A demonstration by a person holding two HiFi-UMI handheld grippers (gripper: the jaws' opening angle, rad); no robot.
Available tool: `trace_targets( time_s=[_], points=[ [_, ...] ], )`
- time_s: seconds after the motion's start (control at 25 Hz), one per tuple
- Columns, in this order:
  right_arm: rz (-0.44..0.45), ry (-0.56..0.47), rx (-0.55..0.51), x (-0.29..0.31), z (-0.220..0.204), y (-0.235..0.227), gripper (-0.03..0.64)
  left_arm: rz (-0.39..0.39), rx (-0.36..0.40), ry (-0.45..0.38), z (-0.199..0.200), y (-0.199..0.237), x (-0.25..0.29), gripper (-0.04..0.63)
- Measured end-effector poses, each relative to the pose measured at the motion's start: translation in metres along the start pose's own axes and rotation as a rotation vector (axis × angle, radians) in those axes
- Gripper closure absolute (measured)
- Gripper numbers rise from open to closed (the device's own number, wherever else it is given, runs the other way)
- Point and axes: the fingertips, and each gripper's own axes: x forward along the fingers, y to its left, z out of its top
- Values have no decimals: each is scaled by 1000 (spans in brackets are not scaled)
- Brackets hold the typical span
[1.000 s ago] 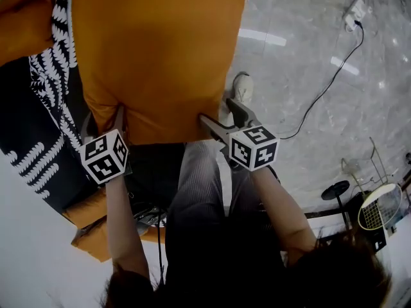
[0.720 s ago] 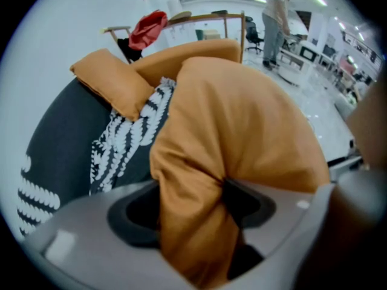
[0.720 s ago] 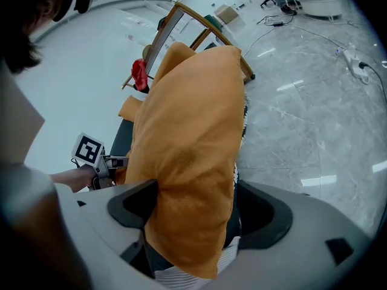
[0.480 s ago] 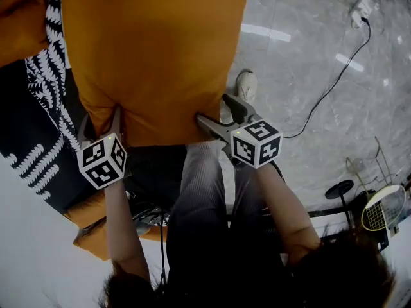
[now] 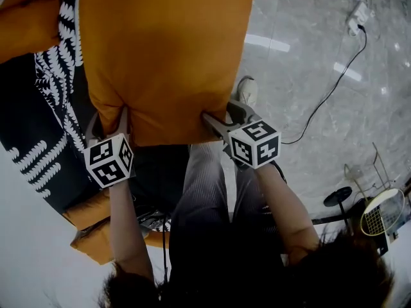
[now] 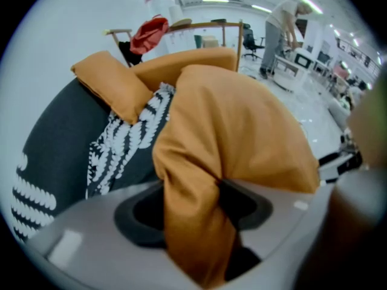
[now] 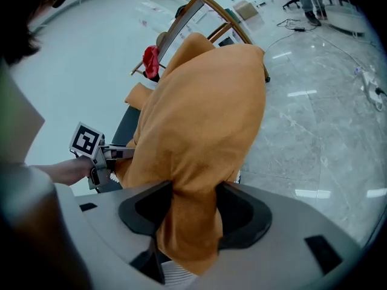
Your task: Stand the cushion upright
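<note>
We hold the big orange cushion (image 5: 160,50) by its near edge, one corner in each pair of tongs. The left tongs (image 5: 109,122) have the left corner. In the left gripper view their jaws are closing, with a thick fold of orange cloth bunched and squeezed between the pads. The right tongs (image 5: 221,115) have the right corner. In the right gripper view those jaws are closing too, and the cloth is nipped tight between them and hangs out below.

From our grip the cushion stretches away from us. Its left side lies along the fern-print cloth (image 5: 54,76) on the dark seat (image 5: 26,127), and its right side hangs out over the grey floor (image 5: 308,56). In the right gripper view it rises steeply from the jaws and stands tall against the seat. We cannot tell whether its far end rests on anything.

A smaller orange pillow (image 5: 26,24) sits on the seat beyond the print cloth. A shoe (image 5: 244,90) shows on the floor just past the right corner. A black cable (image 5: 327,88) runs across the floor well to the right.
</note>
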Motion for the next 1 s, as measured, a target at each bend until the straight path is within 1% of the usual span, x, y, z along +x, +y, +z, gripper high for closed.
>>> trace_targets(
  time_s=[0.2,0.4,0.52,0.72,0.84,1.0],
  points=[
    [-52,22,-46,-6,4,2,424,-17,1,-6,2,-4,-4,335],
    [-119,14,-121,-16,11,11,482,-18,5,-55,6,-9,-21,381],
    [-158,-14,-150,-26,19,13,516,-29,-7,-89,9,-14,-31,407],
    [-216,-91,-166,-53,40,19,557,-51,-25,-146,15,-27,-50,447],
    [-233,-114,-185,-70,50,21,569,-65,-37,-161,21,-36,-60,457],
    [-246,-133,-210,-96,62,28,575,-64,-37,-181,30,-48,-78,468]
  ],
)
